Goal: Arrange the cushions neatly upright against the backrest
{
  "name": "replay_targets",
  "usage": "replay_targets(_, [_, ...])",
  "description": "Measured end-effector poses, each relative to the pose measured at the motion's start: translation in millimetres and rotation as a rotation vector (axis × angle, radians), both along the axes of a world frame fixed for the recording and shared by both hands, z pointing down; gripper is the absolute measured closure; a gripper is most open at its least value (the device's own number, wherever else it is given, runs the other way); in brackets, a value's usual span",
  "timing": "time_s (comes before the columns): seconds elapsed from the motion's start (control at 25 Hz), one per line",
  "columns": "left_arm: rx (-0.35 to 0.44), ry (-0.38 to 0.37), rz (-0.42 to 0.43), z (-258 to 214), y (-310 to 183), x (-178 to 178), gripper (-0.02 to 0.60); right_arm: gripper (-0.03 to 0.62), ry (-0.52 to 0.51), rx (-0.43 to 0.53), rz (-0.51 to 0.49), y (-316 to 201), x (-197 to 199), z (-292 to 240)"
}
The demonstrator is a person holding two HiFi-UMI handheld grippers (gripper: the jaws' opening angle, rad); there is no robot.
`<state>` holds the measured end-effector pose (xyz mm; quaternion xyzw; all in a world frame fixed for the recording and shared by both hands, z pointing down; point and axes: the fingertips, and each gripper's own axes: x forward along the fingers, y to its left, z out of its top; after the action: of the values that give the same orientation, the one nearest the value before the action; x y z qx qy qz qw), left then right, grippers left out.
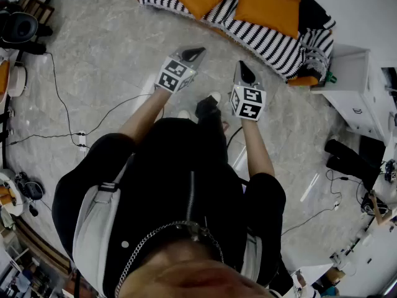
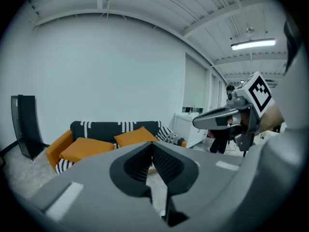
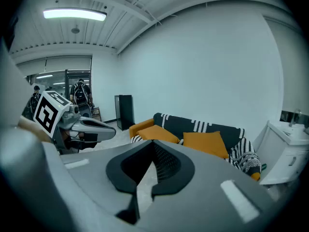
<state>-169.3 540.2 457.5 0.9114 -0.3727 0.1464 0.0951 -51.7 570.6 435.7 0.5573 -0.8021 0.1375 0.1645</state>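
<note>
Jaws on left gripper and right gripper pressed together, empty; cushions lie well ahead.

This is an office or lab room staged as a lounge, not a home. A striped sofa with orange cushions stands at the top of the head view on a stone-look floor crossed by loose cables. A bare beamed ceiling with a strip light runs overhead, white cabinets sit at right, and people stand at the far left of the right gripper view.
</note>
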Motion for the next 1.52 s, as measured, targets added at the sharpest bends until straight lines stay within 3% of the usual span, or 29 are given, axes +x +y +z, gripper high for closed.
replay_targets(0.76, [-0.025, -0.006, 0.049, 10, -15, 28, 0.571, 0.591, -0.067, 0.026, 0.014, -9, 15, 3])
replay_targets(1.52, [-0.065, -0.011, 0.028, 5, -158, 120, 0.571, 0.591, -0.113, 0.017, 0.052, -157, 112, -4])
